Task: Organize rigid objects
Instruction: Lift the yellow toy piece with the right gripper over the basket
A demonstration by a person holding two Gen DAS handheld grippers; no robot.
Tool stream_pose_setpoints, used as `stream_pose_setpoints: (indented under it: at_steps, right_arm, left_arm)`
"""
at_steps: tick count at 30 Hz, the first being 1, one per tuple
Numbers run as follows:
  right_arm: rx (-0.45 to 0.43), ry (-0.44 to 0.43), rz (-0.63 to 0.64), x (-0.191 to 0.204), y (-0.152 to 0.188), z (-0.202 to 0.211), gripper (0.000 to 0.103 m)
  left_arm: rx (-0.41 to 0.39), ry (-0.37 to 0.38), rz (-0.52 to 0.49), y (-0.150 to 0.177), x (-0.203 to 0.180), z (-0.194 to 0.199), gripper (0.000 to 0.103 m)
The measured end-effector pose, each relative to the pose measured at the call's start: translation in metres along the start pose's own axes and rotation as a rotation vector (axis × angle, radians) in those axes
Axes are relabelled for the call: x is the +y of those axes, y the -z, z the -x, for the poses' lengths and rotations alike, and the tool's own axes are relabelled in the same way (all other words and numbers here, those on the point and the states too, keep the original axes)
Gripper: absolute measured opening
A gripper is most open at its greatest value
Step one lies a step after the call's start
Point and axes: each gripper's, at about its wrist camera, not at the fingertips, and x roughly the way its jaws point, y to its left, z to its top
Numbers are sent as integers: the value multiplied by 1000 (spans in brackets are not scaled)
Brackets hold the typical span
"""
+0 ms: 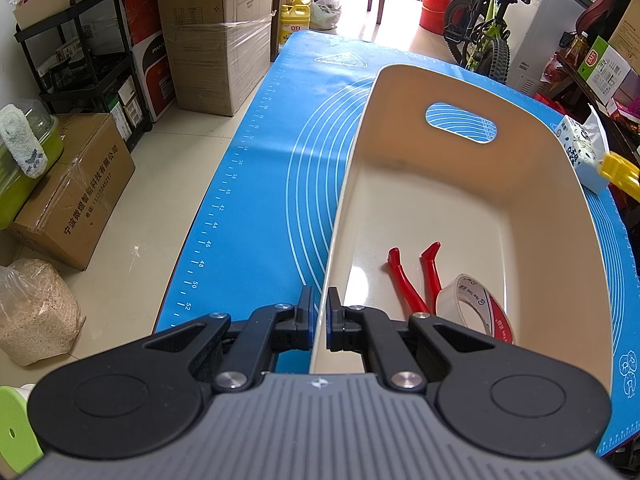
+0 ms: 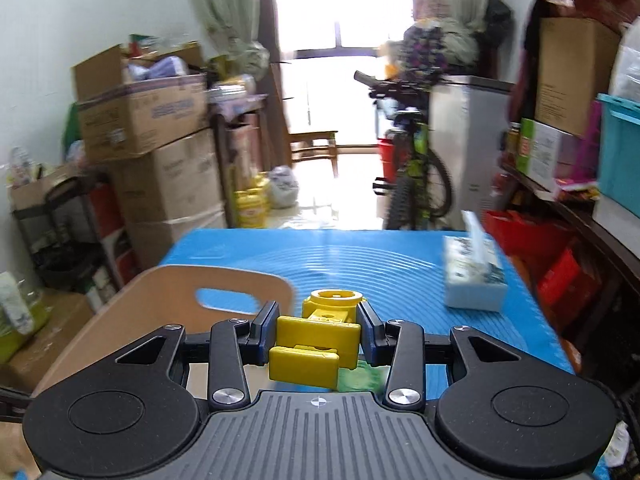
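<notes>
Down on the counter (image 1: 256, 184), which is covered by a blue mat printed with rings and ruler marks, stands a cream bin (image 1: 460, 184) with an oval handle hole in its far wall. The left tongs (image 1: 319, 312) are pinched together on the bin's near-left wall, one finger outside and one inside, with the thin rim between them. Inside the bin, on its floor near the front, lie pliers (image 1: 416, 280) with red handles, their handle ends pointing toward the far wall. A roll of tape (image 1: 476, 308) sits just beside the pliers on their right, touching or overlapping one handle.

The right tongs (image 2: 319, 330) are clamped on a yellow plastic clamp (image 2: 316, 340), held above the counter with its round ring end pointing away. From the right wrist view, the bin lies to the lower left of that clamp, its handle hole showing. A tissue box (image 2: 474, 276) rests on the mat farther off to the right, well apart from the bin. The same yellow clamp shows at the right edge of the left wrist view, in front of the tissue box.
</notes>
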Motion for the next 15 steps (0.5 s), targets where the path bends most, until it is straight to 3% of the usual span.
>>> stream_pose_setpoints:
  at_steps: [10,15]
  right_arm:
    - [64,-133,110,64,7,-14,47]
    - [136,-121,133,79,23,-26,47]
  left_arm:
    - [0,-1,-2,0,1,0,7]
    - [0,-2,-3,0,1,0,7]
